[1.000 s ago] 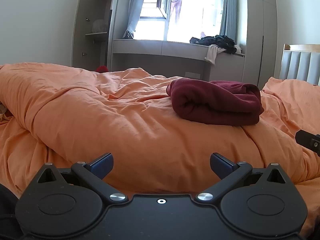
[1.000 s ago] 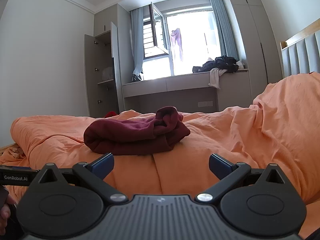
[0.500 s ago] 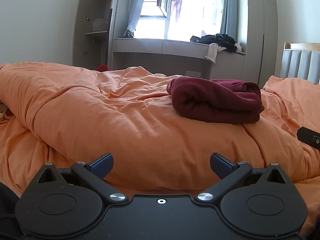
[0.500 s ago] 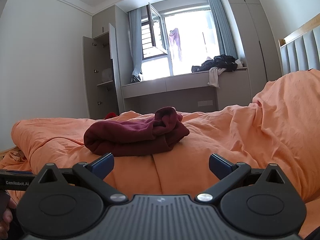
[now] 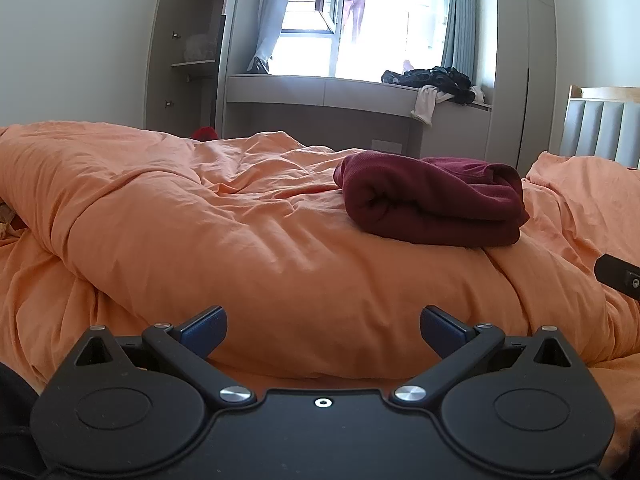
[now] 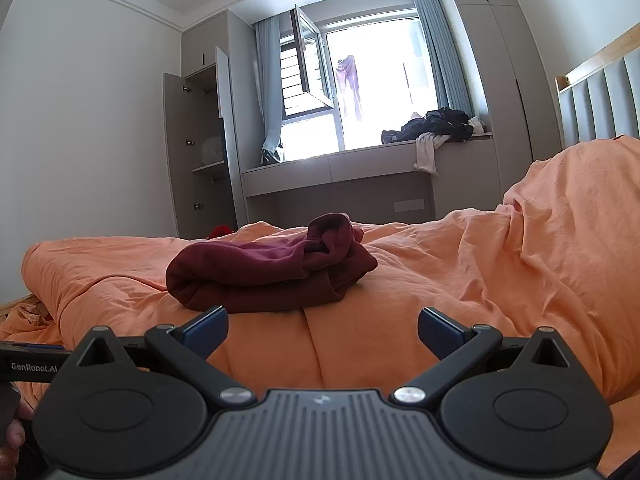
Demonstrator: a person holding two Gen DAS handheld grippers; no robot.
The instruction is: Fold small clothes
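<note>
A dark red garment (image 5: 432,204) lies folded in a thick bundle on the orange duvet (image 5: 240,240); it also shows in the right wrist view (image 6: 268,272). My left gripper (image 5: 323,326) is open and empty, low over the duvet, well short and to the left of the garment. My right gripper (image 6: 322,326) is open and empty, just in front of the garment's near edge. The right gripper's body shows at the left wrist view's right edge (image 5: 620,278), and the left gripper's body at the right wrist view's left edge (image 6: 28,366).
A raised duvet fold (image 6: 568,240) rises at the right by the padded headboard (image 6: 600,100). A window bench (image 5: 360,92) beyond the bed holds a pile of dark clothes (image 5: 436,80). An open wardrobe (image 5: 192,60) stands at the back left.
Both grippers have dropped slightly and tilted upward, so the room sits lower in view. The garment has not moved, and both grippers stay open.
</note>
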